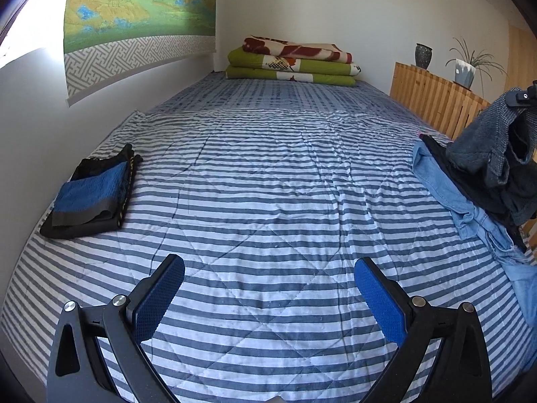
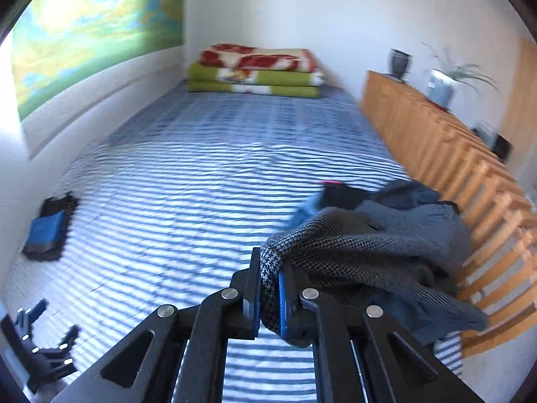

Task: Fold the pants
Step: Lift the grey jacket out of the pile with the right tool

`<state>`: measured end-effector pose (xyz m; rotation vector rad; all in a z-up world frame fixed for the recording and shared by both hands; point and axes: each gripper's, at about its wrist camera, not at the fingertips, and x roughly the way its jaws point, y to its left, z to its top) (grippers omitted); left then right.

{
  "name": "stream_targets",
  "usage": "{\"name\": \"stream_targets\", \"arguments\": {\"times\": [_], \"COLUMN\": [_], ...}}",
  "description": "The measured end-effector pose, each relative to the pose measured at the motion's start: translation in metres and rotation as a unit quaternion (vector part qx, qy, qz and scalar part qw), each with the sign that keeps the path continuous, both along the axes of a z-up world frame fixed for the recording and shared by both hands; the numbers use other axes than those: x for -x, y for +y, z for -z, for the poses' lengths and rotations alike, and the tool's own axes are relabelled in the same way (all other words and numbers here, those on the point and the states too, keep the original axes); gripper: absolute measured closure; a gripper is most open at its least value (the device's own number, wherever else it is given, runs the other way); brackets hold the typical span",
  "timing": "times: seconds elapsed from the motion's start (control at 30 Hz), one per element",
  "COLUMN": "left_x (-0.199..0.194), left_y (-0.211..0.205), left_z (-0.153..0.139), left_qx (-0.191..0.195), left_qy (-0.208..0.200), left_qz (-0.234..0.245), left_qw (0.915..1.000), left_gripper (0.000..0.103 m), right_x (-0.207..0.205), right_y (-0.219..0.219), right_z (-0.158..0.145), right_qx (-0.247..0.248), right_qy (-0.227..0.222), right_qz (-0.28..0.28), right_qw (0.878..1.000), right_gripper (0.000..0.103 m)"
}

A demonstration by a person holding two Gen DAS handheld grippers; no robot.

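Grey houndstooth pants hang bunched and lifted above the right side of the striped bed, with my right gripper shut on a fold of their edge. In the left wrist view the same pants dangle at the far right from the right gripper. My left gripper hovers open over the striped quilt with nothing between its blue pads. The left gripper also shows at the bottom left of the right wrist view.
A folded stack of black and blue garments lies at the bed's left edge. Light blue jeans and dark clothes are heaped at the right edge. Folded blankets sit at the far end. A wooden slatted rail runs along the right.
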<state>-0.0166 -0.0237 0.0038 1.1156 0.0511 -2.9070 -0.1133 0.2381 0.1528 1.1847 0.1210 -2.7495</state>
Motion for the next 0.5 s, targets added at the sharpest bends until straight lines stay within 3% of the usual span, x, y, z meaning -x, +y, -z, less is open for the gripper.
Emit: {"name": "stream_targets", "arguments": {"times": [0.23,0.4,0.5], "left_x": [-0.02,-0.032,-0.032], "left_y": [-0.033,-0.074,-0.104], "left_z": [-0.016,-0.02,-0.019], "left_qx": [0.0,0.002,-0.02], "left_qy": [0.021,0.03,0.021], "left_qz": [-0.021,-0.06,-0.087], "left_qw": [0.9996,0.9978,0.9958], "left_gripper": [0.001,0.001,0.001], "right_x": [-0.034,-0.049,-0.058], "right_y": [-0.125,-0.159,-0.17], "right_z": [-0.002,0.006,0.029], "right_qx": [0.059,0.112,0.095], "right_qy": [-0.035,-0.074,-0.115], "right_qz": [-0.139,-0.197,-0.228], "right_qw": [0.988,0.971,0.962], "right_gripper": [0.096,0.096,0.091]}}
